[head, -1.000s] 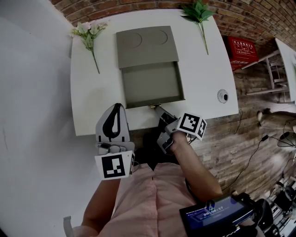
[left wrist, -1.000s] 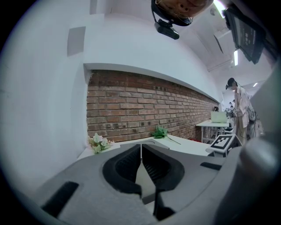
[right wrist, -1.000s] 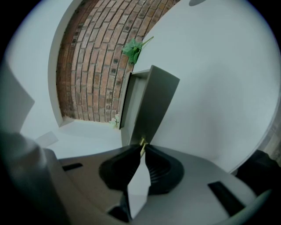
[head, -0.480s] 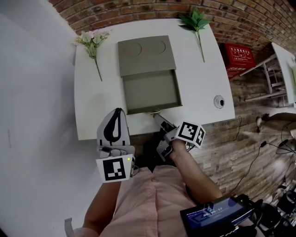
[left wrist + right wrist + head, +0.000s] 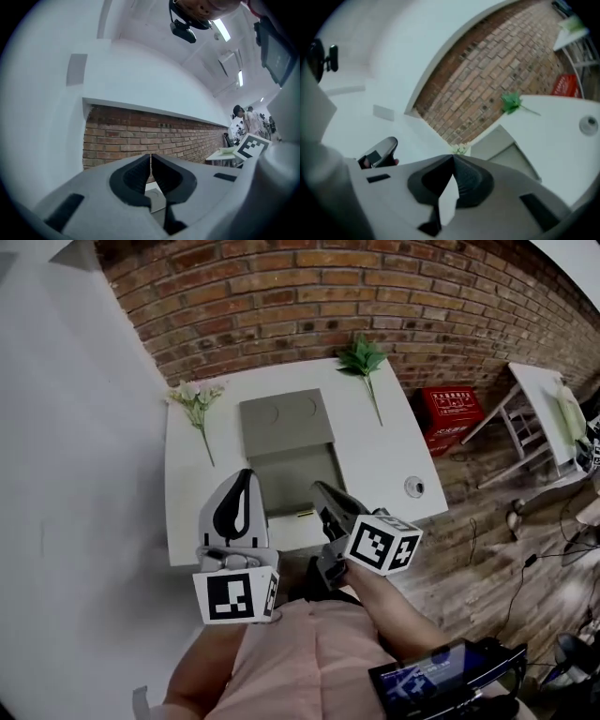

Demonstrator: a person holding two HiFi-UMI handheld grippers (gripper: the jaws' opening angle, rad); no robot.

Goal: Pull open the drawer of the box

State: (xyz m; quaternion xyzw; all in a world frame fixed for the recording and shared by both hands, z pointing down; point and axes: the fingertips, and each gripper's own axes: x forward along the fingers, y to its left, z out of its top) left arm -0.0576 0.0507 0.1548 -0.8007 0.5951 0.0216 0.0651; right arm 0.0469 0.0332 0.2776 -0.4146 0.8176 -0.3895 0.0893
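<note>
The grey box [image 5: 284,416] lies on the white table [image 5: 384,460], its drawer [image 5: 292,474] pulled out toward me with a small gold handle [image 5: 305,513] at the front. My left gripper [image 5: 242,474] is held up in front of the table edge, jaws shut and empty [image 5: 150,155]. My right gripper [image 5: 319,486] hovers above the drawer front, clear of the handle. Its jaws have just been closing and now stand shut with nothing between them [image 5: 453,157]. The box [image 5: 499,140] and drawer [image 5: 520,161] show past the right jaws.
White flowers [image 5: 197,401] lie left of the box and a green sprig [image 5: 361,360] right of it. A small round object [image 5: 413,487] sits near the table's right front corner. A red crate [image 5: 452,409] stands on the floor, beside another white table [image 5: 544,399].
Both grippers have risen well above the table edge. The right gripper has come away from the drawer handle and rolled. The view has tilted up to the brick wall; the drawer stays open.
</note>
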